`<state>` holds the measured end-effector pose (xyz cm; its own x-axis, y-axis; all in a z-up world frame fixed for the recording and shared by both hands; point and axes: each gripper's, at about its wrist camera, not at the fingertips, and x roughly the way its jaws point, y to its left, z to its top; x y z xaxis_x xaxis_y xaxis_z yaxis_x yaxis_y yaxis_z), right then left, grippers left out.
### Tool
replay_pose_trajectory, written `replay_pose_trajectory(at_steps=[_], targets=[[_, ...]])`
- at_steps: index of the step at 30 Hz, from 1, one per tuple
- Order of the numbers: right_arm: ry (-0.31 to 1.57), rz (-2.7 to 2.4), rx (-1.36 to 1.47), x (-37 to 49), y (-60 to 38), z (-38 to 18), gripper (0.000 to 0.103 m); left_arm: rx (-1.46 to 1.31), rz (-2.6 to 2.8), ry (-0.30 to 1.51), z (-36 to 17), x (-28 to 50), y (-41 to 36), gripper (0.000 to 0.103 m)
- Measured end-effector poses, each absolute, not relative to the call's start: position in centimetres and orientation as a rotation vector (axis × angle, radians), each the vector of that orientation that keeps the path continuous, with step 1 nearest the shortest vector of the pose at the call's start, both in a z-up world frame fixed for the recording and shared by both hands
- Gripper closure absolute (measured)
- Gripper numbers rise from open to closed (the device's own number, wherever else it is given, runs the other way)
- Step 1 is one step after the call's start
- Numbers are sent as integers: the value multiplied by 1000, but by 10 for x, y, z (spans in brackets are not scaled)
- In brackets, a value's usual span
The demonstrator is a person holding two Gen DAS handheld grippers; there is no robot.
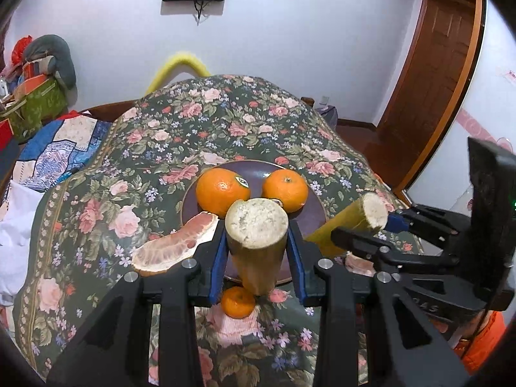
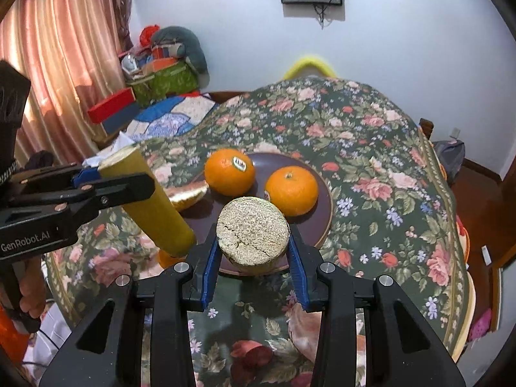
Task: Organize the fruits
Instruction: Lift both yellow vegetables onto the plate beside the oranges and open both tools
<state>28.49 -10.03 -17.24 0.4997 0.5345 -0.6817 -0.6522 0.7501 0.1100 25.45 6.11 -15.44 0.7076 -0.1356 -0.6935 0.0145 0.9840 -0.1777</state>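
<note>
Two oranges sit on a dark plate on the floral cloth. My left gripper is shut on a yellow sugarcane piece, held over the plate's near edge. My right gripper is shut on a second sugarcane piece, also over the plate's near edge. The right gripper also shows in the left wrist view, at the right. A pomelo segment lies left of the plate. A small mandarin lies in front of the plate.
The floral cloth covers a round table. Behind it on the left are a patchwork quilt, a green bag and a red box. A wooden door stands at the right.
</note>
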Motion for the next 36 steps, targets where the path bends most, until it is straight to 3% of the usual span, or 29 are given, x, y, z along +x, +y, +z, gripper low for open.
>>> replay_pose_trajectory(at_steps=[25, 36], targets=[[752, 759, -140, 330, -80, -192, 65, -161, -122, 841, -181, 336, 59, 69], [803, 773, -141, 336, -75, -208, 63, -107, -96, 807, -171, 316, 67, 68]])
